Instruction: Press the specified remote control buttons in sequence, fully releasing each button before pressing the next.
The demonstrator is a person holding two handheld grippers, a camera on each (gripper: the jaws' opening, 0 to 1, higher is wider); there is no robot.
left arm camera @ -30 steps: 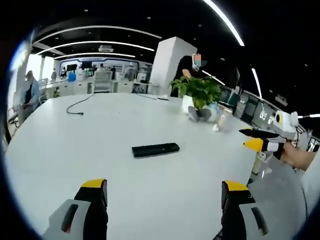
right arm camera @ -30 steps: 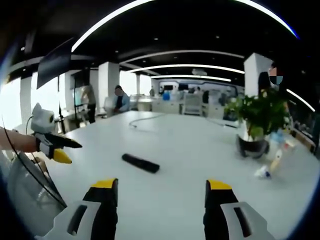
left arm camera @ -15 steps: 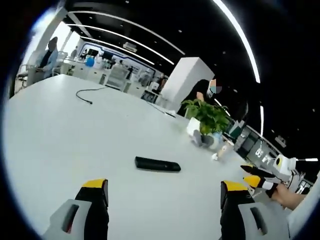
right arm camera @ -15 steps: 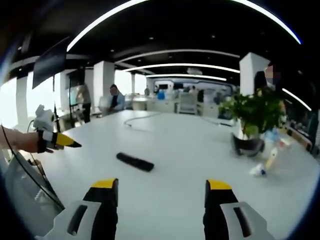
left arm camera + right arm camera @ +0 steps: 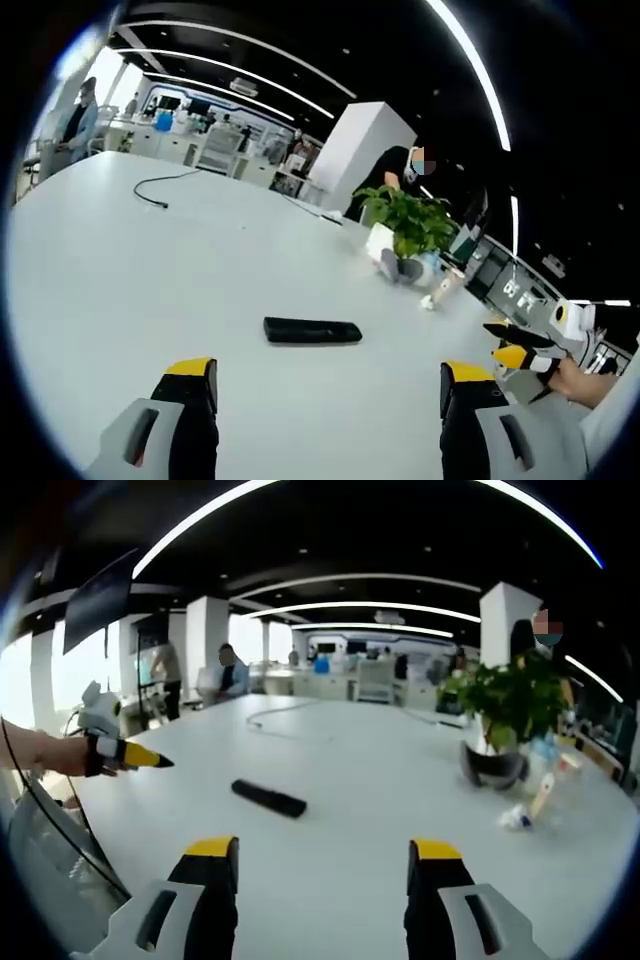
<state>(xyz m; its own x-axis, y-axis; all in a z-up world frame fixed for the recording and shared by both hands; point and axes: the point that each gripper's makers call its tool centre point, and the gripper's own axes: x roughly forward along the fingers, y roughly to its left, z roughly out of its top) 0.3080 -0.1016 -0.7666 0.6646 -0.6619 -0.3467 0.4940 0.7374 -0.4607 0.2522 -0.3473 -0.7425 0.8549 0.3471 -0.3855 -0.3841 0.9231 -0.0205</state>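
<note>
Lying flat on the white table (image 5: 120,300), the black remote control (image 5: 312,330) sits ahead of both grippers, touched by neither. No brand, label or button legend is legible on it in either view.

Left gripper (image 5: 325,385): jaws wide apart, holding nothing. Right gripper (image 5: 312,855): jaws wide apart, holding nothing.

The potted plant (image 5: 405,222) stands beyond the remote, with small items just beside it. A black cable (image 5: 165,185) lies at the far end of the table.

Against half a second ago: remote unmoved on the table; in the right gripper view the left gripper's yellow-tipped jaws, seen at the left edge, reach slightly farther over the table edge.
</note>
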